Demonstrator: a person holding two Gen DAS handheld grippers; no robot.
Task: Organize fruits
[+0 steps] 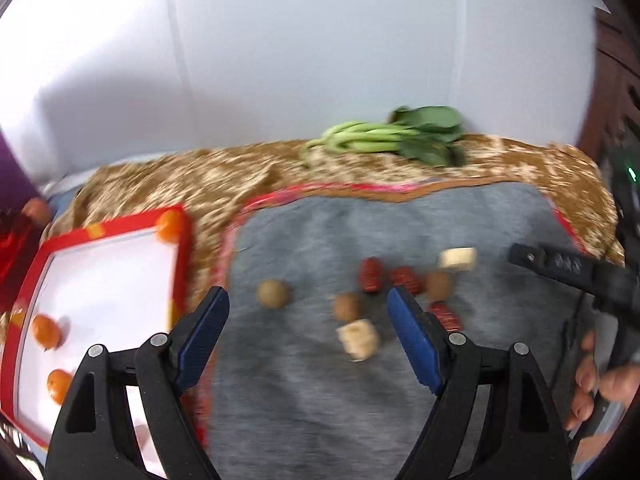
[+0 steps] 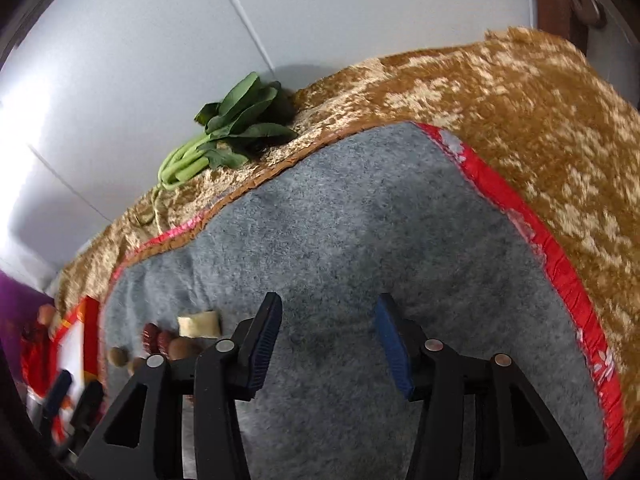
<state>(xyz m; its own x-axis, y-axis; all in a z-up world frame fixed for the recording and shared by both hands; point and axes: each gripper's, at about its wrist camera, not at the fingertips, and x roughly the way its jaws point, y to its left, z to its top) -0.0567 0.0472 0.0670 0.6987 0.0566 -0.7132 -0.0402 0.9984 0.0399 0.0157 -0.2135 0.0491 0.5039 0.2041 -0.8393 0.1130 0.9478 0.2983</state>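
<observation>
In the left wrist view my left gripper [image 1: 308, 300] is open and empty above the grey mat [image 1: 312, 392]. Ahead of it lie a round brown fruit [image 1: 273, 293], a second one [image 1: 348, 307], a third [image 1: 438, 285], red dates [image 1: 370, 275] and two pale chunks [image 1: 359, 339]. A red-rimmed white tray [image 1: 100, 276] at the left holds three oranges [image 1: 46, 332]. My right gripper [image 2: 328, 312] is open and empty over bare mat [image 2: 360, 240]; the fruits [image 2: 182, 347] lie to its left. Its finger shows at the right of the left wrist view [image 1: 560, 266].
A bunch of green leafy vegetable [image 1: 400, 140] lies at the back of the gold patterned cloth [image 1: 180, 184], near the white wall; it also shows in the right wrist view [image 2: 224, 132]. Dark wooden furniture [image 1: 616, 80] stands at the right. A hand [image 1: 592, 380] holds the right gripper.
</observation>
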